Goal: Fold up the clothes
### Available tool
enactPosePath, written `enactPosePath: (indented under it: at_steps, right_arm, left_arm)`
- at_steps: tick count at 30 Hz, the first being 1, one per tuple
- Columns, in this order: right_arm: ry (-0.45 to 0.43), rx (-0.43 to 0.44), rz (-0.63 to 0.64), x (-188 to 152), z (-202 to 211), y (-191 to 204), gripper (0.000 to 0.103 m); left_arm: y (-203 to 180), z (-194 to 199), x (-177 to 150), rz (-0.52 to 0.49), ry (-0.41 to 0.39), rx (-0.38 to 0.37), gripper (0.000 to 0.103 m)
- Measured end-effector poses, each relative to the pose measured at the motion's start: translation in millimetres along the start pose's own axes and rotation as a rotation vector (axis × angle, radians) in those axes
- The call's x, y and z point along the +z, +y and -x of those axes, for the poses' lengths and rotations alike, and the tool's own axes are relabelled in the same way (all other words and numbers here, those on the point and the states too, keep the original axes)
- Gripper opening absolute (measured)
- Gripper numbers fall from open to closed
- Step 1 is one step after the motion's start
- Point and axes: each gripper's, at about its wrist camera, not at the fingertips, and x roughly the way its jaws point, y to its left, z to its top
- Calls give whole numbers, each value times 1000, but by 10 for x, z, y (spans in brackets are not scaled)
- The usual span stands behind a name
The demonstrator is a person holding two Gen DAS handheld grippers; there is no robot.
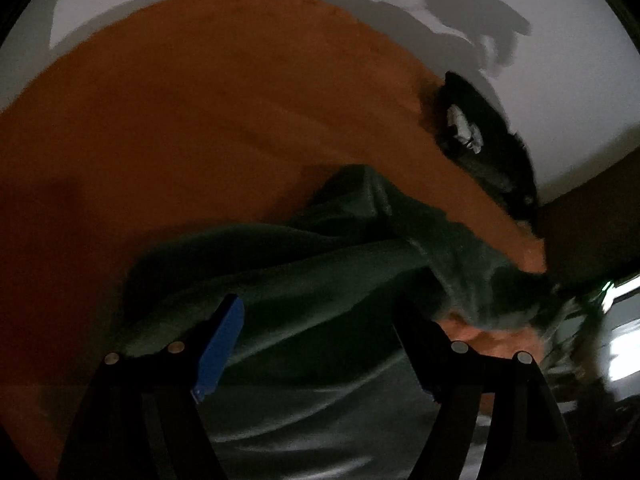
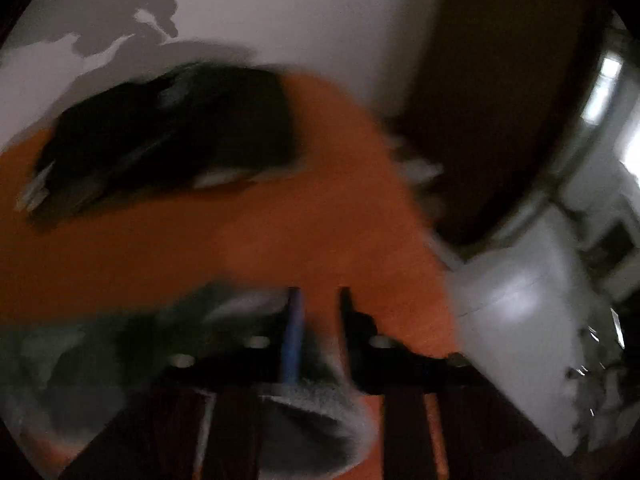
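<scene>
Both grippers over the green garment (image 1: 304,264): left gripper (image 1: 320,344) parted, empty; right gripper (image 2: 320,320) perhaps pinching it.

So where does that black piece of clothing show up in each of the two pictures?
Left wrist view: the black garment lies at the right, on the far edge of the orange cover, below the white wall.
Right wrist view: it is at the upper left, blurred, again on the orange cover.
Shared landmark: the dark green garment near the bottom of both views.
</scene>
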Motion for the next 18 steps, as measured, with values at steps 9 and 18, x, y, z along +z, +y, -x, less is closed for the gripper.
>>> enactPosePath:
  at_steps: [9,18]
  right_arm:
    - [-33,197,3,-792,109,-238,73]
    - [33,330,-97,-719,-569,-585,6]
  left_arm:
    - [215,-48,-269,-18,63,100,78]
    - [128,-117,-274,-18,62,115,78]
